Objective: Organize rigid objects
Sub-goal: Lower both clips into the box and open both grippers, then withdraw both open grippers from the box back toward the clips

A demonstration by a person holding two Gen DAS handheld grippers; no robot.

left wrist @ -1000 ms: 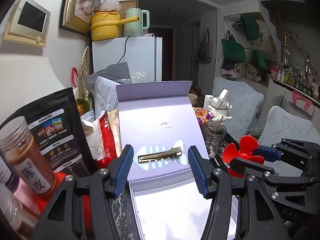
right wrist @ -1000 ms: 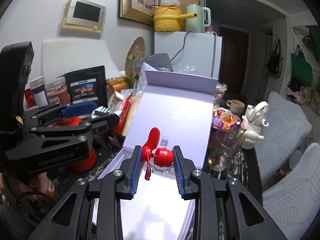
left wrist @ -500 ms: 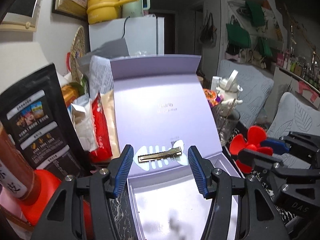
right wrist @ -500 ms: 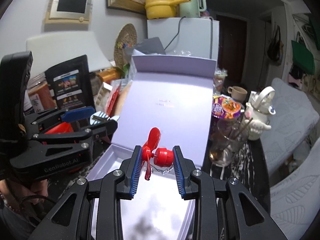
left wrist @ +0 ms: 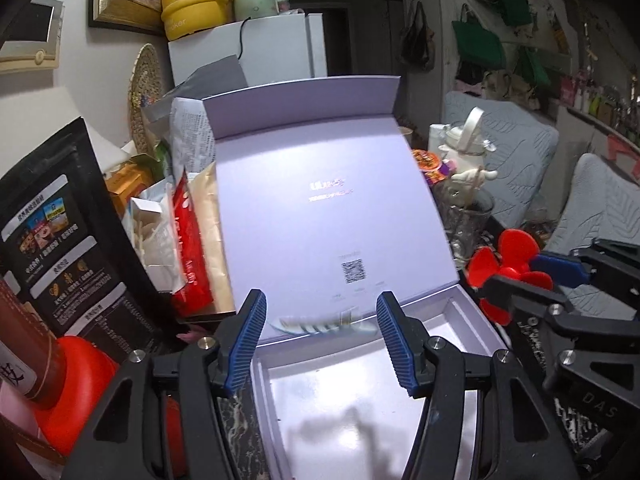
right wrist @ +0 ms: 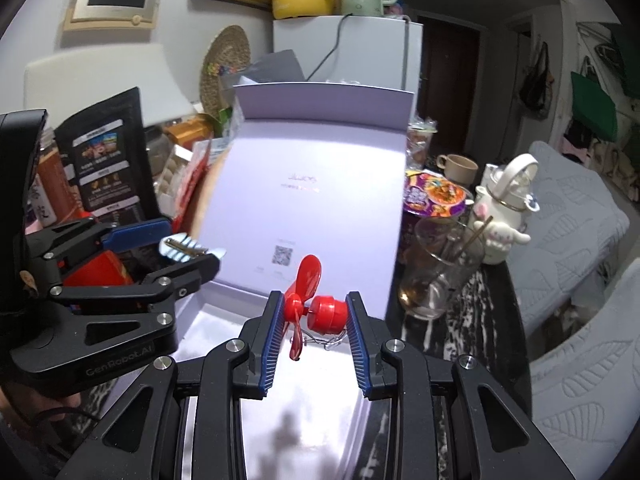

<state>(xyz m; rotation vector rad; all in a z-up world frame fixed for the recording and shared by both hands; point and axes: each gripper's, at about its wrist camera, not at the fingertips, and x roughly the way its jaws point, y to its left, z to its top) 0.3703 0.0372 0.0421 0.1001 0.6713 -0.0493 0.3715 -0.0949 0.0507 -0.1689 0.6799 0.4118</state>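
A pale fishbone-shaped hair clip with a metal bar shows as a blur between the blue pads of my left gripper, whose jaws are opening; the pads no longer press on it. It hangs over the back edge of the open lavender box, just in front of the upright lid. My right gripper is shut on a small red fan, its blades sticking up above the box tray. From the right wrist, the left gripper and the clip appear at left.
Left of the box stand a black pouch, red snack packets and a jar on a red lid. To the right are a glass with sticks, a white bottle, a noodle cup and cushioned chairs.
Both grippers have sunk towards the box tray. The left jaws have widened and the clip, sharp and gripped before, now blurs slightly lower between them. The fan stays gripped.
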